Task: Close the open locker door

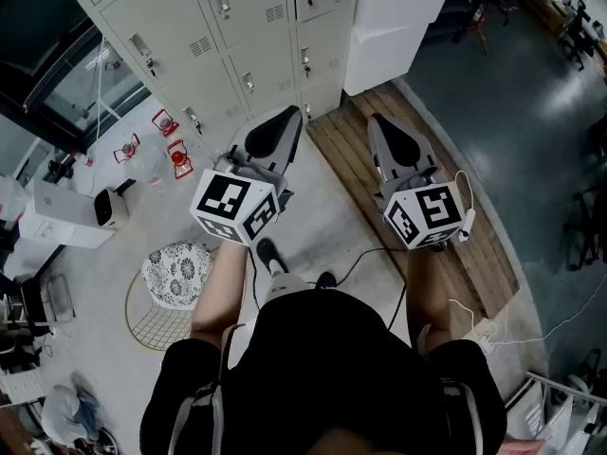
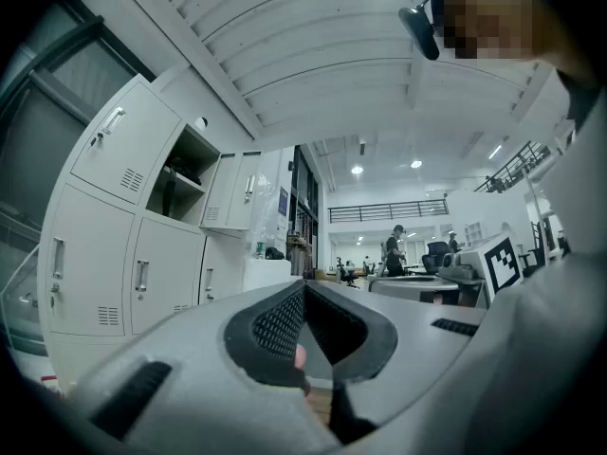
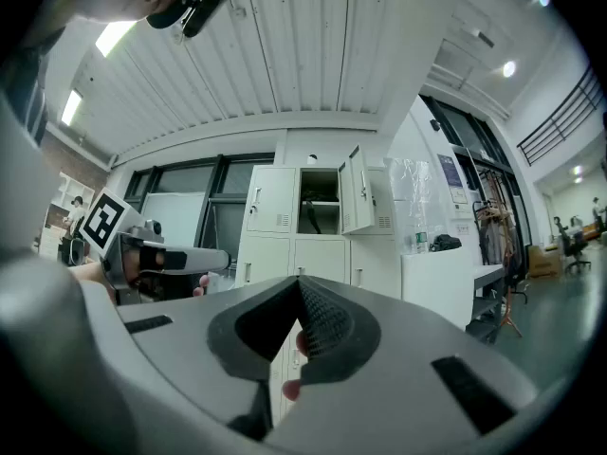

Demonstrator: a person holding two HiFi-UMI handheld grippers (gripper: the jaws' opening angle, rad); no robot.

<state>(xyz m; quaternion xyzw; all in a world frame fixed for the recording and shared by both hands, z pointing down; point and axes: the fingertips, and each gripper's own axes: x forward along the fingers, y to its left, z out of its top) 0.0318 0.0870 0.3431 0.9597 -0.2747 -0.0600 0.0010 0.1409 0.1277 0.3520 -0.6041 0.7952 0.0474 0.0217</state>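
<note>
A bank of cream lockers (image 3: pixel 285 226) stands ahead of me. One upper compartment (image 3: pixel 320 200) is open, and its door (image 3: pixel 356 190) is swung out to the right. In the left gripper view the same open compartment (image 2: pixel 180 173) shows at the left, with its door (image 2: pixel 237 190) beside it. My left gripper (image 2: pixel 303 282) is shut with nothing in it. My right gripper (image 3: pixel 301 281) is also shut and empty. Both are held level in front of the lockers (image 1: pixel 237 55), well short of them, the left gripper (image 1: pixel 283 114) beside the right gripper (image 1: pixel 377 121).
A large white plastic-wrapped unit (image 3: pixel 446 282) stands right of the lockers. A wooden platform (image 1: pixel 427 197) lies under my right arm. A round stool with a patterned cushion (image 1: pixel 178 273) and a white device (image 1: pixel 66 218) sit at the left. A cable (image 1: pixel 365 254) trails on the floor.
</note>
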